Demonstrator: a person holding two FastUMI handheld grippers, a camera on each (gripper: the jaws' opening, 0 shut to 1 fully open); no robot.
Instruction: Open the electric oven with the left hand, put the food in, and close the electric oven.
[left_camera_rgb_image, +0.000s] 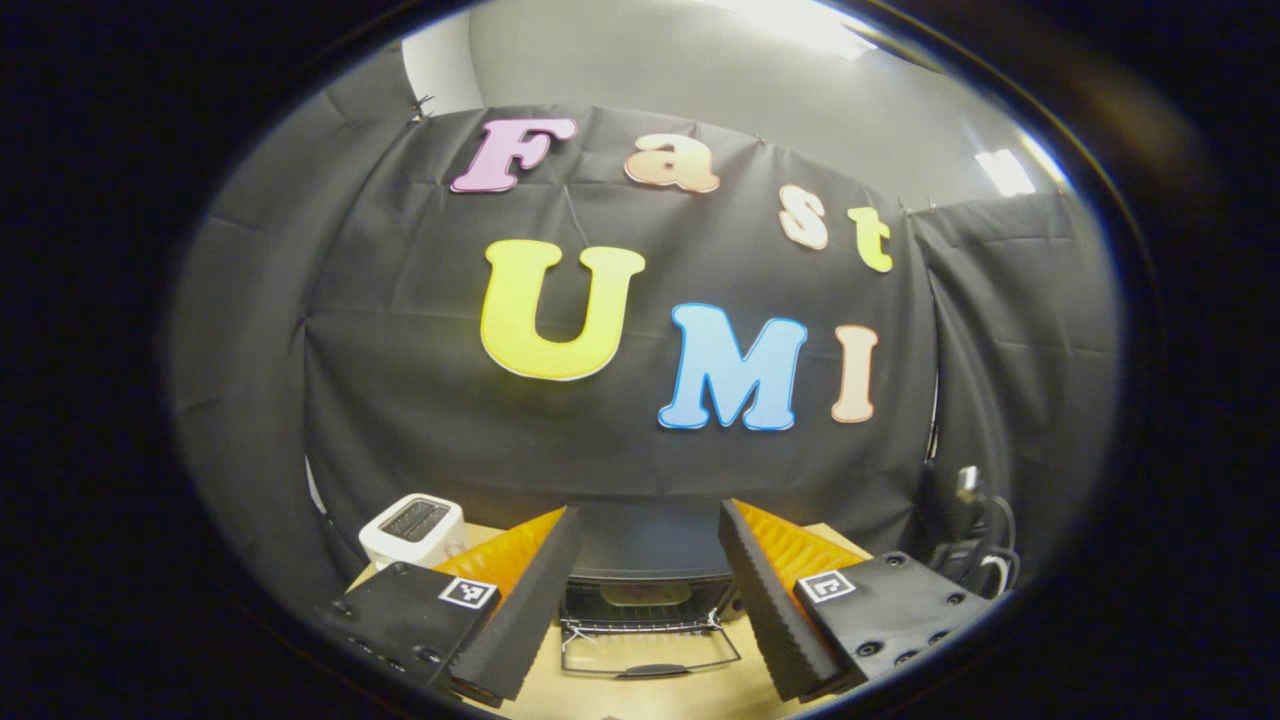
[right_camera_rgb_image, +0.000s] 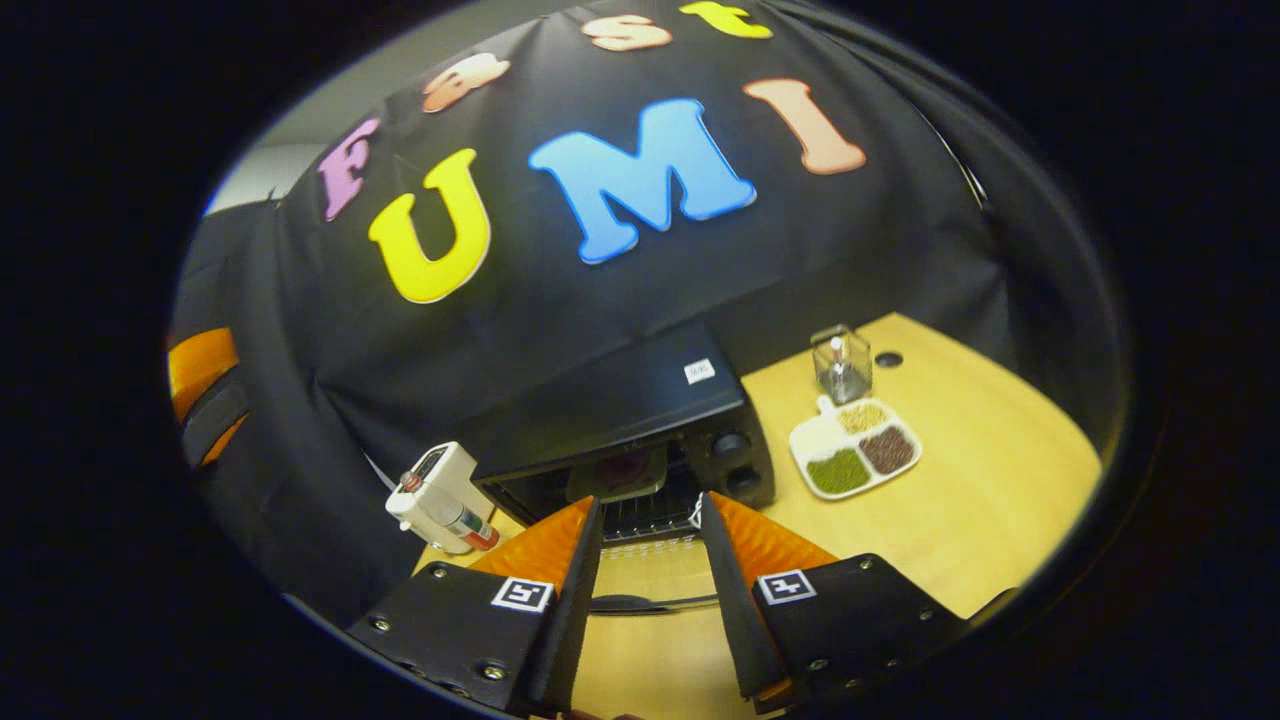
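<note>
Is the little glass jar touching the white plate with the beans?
Apart. In the right gripper view, bare table shows between the glass jar and the white plate.

A black box-shaped electric oven (right_camera_rgb_image: 640, 420) is set far on the light wooden table (right_camera_rgb_image: 980, 470), its glass door (right_camera_rgb_image: 650, 575) folded down towards the near side. A white plastic toaster (right_camera_rgb_image: 440, 495) is placed just left of it; a white divided dish of grains (right_camera_rgb_image: 853, 455) is laid to its right, with a clear glass jar (right_camera_rgb_image: 842, 362) set behind that dish.

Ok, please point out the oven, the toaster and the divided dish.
oven (right_camera_rgb_image: 610, 395): right gripper view, on its top.
toaster (left_camera_rgb_image: 412, 530): left gripper view, on its top.
divided dish (right_camera_rgb_image: 815, 437): right gripper view, on its bare compartment.
</note>
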